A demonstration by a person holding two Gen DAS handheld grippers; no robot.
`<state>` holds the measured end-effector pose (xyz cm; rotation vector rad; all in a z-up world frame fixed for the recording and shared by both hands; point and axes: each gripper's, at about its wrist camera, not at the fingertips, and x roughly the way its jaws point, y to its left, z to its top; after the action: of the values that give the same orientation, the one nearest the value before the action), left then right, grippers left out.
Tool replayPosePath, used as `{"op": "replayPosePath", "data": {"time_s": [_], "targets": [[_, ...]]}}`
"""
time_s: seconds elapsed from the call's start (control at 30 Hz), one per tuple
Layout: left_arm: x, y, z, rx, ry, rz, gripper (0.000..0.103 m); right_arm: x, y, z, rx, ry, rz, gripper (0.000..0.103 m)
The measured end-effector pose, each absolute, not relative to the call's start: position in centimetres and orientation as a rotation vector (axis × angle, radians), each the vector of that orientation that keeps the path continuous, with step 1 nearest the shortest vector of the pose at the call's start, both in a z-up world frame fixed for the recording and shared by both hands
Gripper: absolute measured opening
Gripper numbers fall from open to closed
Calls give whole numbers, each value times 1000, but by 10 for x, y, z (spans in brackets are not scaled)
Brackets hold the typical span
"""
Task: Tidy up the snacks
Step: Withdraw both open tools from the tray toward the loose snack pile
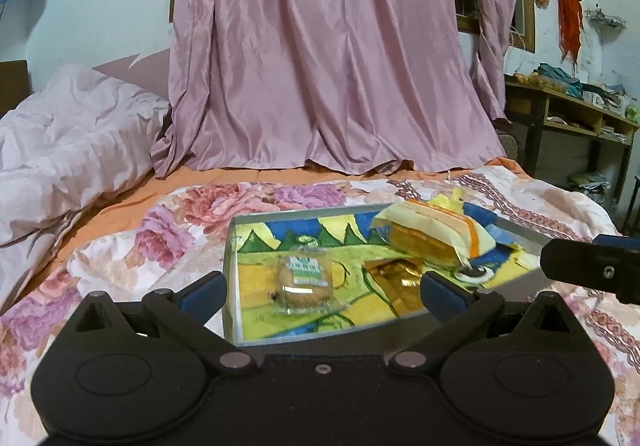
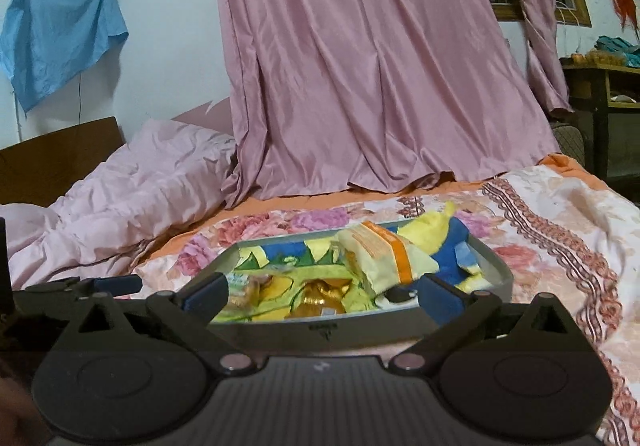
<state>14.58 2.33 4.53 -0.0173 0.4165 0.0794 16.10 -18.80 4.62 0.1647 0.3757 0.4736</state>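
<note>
Crinkly film on that cake (image 1: 430, 236) in the tray (image 1: 230, 246): light, squashy, so pinch its sealed end. Left gripper (image 1: 320, 292) and right gripper (image 2: 322, 296) gape wide, empty.

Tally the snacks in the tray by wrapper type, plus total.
Clear-wrapped round cake: 1
Gold foil pack: 1
Yellow-orange wrapped cake: 1
Total: 3, all inside the tray.

Black claw (image 1: 320, 292) with blue finger pads (image 1: 204, 292)
</note>
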Motion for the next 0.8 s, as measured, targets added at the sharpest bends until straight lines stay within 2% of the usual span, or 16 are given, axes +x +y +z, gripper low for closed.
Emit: {"op": "replayPosePath", "data": {"time_s": [0.8], "targets": [[39,-5,35,36,462,41,102,69,-217,31,139,412,466,103]]}}
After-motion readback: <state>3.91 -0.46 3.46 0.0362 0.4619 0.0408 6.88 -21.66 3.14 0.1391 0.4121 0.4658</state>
